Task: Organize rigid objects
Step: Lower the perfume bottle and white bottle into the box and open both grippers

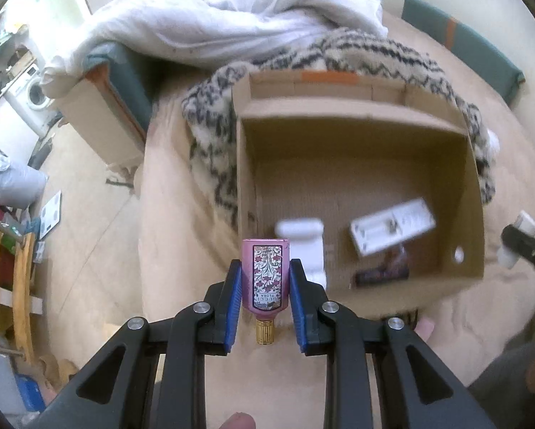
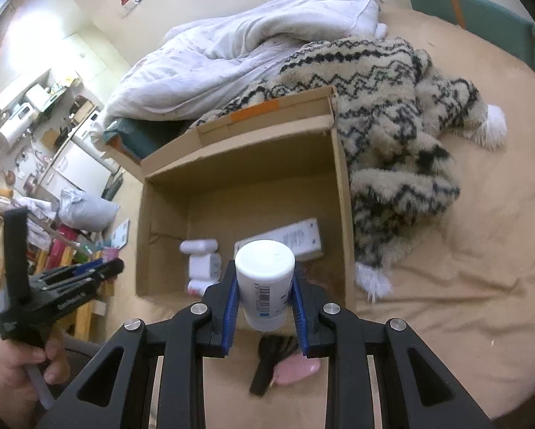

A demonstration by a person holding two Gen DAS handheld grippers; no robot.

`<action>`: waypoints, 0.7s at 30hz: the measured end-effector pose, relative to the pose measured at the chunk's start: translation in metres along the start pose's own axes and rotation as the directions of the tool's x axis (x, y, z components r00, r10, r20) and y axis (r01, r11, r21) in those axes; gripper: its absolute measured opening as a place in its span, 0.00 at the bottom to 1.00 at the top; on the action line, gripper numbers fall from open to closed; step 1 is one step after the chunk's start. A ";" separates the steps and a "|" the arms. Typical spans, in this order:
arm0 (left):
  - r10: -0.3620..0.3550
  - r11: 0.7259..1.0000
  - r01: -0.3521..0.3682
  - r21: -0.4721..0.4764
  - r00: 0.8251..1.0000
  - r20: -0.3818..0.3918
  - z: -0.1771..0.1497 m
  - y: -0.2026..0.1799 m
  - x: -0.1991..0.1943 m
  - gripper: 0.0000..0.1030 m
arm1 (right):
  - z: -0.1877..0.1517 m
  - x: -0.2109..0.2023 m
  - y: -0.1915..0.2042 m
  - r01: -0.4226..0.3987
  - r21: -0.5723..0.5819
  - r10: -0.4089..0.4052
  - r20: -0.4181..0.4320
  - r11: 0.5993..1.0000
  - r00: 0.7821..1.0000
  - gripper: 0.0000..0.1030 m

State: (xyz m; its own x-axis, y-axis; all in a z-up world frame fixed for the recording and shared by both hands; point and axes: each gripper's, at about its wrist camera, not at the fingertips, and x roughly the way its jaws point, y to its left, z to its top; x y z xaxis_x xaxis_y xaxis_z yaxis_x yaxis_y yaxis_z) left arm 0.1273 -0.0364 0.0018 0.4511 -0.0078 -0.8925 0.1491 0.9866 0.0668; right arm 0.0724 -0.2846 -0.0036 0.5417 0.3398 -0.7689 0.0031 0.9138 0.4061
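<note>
- Your left gripper (image 1: 265, 287): black plastic frame, two angled arms on each side with triangular cut-outs.
- Its pads (image 1: 231, 304): blue, ribbed, one inside each finger.
- Screws: four round silver heads across the linkage, two per side.
- Your right gripper (image 2: 265, 291): the same build, black frame, blue ribbed pads (image 2: 230, 307), four silver screw heads.
- Seen from the right wrist view, the left gripper has a black upright handle and small white lettering on its side, too blurred to read.
- Your left hand (image 2: 20, 361): bare; a grey patch beside it is possibly a sleeve.
</note>
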 end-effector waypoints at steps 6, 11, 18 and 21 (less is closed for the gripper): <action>-0.010 1.000 0.010 0.006 1.000 0.011 0.030 -0.015 0.015 0.22 | 0.032 0.021 0.001 0.014 -0.020 -0.014 0.007 1.000 1.000 0.27; -0.031 0.999 0.031 0.024 0.999 0.021 0.042 -0.034 0.037 0.22 | 0.035 0.053 -0.005 0.078 -0.036 -0.079 -0.036 0.996 0.996 0.27; -0.034 0.999 0.035 0.012 0.999 -0.020 0.030 -0.043 0.080 0.22 | 0.015 0.071 -0.001 0.148 -0.131 -0.158 -0.070 0.980 0.985 0.27; -0.032 0.999 0.032 0.013 0.999 -0.021 0.031 -0.042 0.083 0.22 | 0.011 0.076 -0.003 0.148 -0.142 -0.161 -0.083 0.979 0.983 0.27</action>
State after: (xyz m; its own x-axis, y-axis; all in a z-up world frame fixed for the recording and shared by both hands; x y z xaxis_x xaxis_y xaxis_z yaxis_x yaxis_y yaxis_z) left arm 0.1858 -0.0839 -0.0611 0.4273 -0.0356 -0.9034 0.1749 0.9836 0.0439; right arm 0.1229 -0.2637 -0.0573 0.4626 0.2053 -0.8625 -0.0358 0.9763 0.2132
